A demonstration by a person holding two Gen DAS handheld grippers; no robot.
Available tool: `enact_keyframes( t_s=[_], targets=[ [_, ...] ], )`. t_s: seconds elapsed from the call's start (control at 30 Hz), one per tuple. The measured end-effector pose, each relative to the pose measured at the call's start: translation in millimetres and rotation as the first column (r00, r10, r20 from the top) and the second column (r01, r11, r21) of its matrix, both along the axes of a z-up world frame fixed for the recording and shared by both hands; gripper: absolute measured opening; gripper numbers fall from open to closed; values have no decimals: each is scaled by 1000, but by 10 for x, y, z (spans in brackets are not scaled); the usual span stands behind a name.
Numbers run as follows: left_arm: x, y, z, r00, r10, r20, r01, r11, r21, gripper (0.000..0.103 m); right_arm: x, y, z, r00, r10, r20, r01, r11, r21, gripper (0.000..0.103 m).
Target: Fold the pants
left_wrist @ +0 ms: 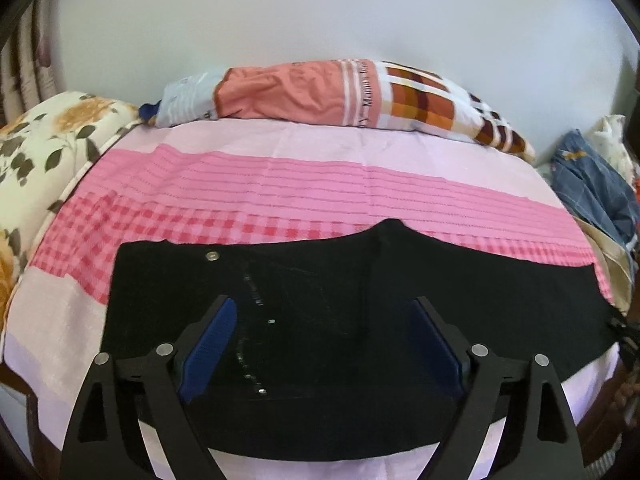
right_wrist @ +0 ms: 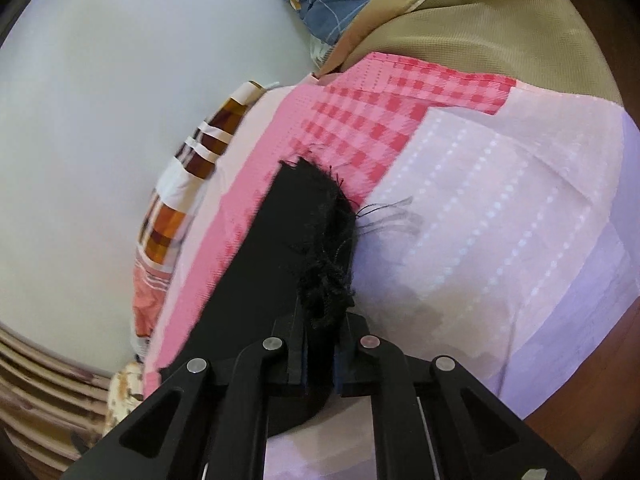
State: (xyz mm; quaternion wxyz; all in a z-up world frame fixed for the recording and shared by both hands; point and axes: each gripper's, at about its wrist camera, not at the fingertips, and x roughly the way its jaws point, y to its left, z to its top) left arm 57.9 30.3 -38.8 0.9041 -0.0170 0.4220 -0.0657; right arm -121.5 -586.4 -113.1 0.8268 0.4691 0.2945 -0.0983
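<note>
Black pants (left_wrist: 320, 292) lie flat across the pink bed sheet (left_wrist: 280, 184), waist with a metal button (left_wrist: 211, 256) at the left. My left gripper (left_wrist: 322, 308) is open, hovering over the waist and fly, its blue pads (left_wrist: 214, 340) spread wide and empty. In the right wrist view my right gripper (right_wrist: 320, 328) is shut on the frayed hem end of the pants (right_wrist: 320, 240), held just above the sheet (right_wrist: 480, 220).
A folded orange and plaid quilt (left_wrist: 340, 96) lies at the head of the bed by the wall. A floral pillow (left_wrist: 44, 148) is at the left. Blue cloth (left_wrist: 592, 184) is piled at the right, beyond a tan mattress edge (right_wrist: 480, 20).
</note>
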Motion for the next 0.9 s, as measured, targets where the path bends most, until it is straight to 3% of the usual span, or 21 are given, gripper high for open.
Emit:
enact_keyframes(
  t_s=[0.47, 0.9],
  targets=[
    [-12, 47, -68, 1000, 25, 8, -26, 993, 112, 88, 492, 727, 475, 982, 167, 86, -169, 986, 11, 9],
    [-6, 78, -152, 1000, 16, -19, -13, 994, 109, 88, 744, 1193, 357, 962, 266, 55, -269, 960, 73, 9]
  ],
)
